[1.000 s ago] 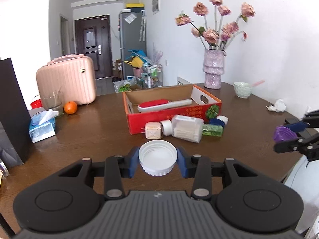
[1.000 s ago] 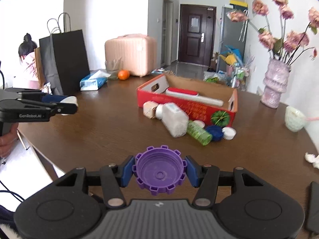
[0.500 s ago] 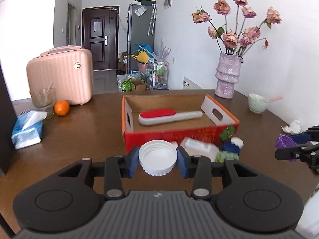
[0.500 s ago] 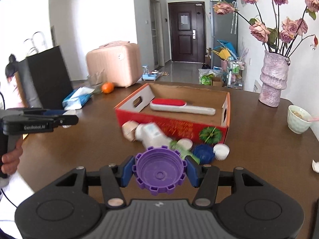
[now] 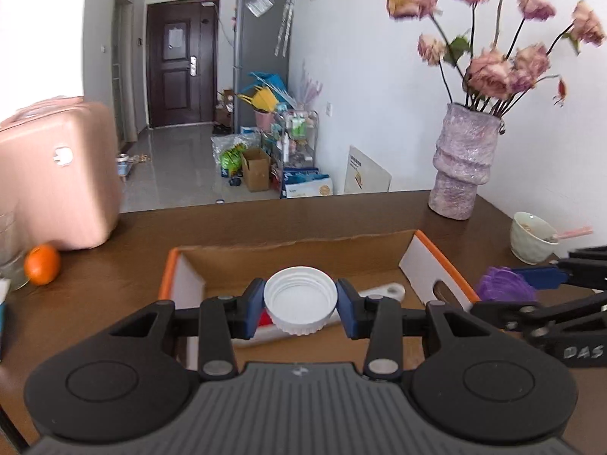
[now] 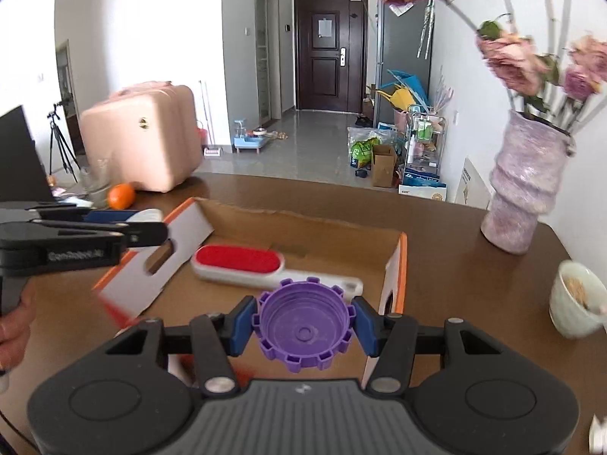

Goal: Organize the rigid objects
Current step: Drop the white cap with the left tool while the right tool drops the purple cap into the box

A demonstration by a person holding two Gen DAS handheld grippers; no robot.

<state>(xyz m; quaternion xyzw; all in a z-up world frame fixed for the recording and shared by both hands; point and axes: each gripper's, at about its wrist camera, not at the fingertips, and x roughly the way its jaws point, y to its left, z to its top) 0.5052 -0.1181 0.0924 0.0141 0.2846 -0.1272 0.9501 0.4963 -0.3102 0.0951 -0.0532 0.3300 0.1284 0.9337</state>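
Two ribbed round plastic caps: white cap (image 5: 300, 305), purple cap (image 6: 303, 327).

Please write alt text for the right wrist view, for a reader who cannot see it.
The right gripper holds a purple notched plastic cap above an open orange cardboard box containing a red-and-white lint brush; the left gripper enters from the left.

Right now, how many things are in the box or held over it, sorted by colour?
White cap: 1
Purple cap: 1
Red and white brush: 1
Total: 3. Both caps are held in grippers over the box; only the brush lies inside.
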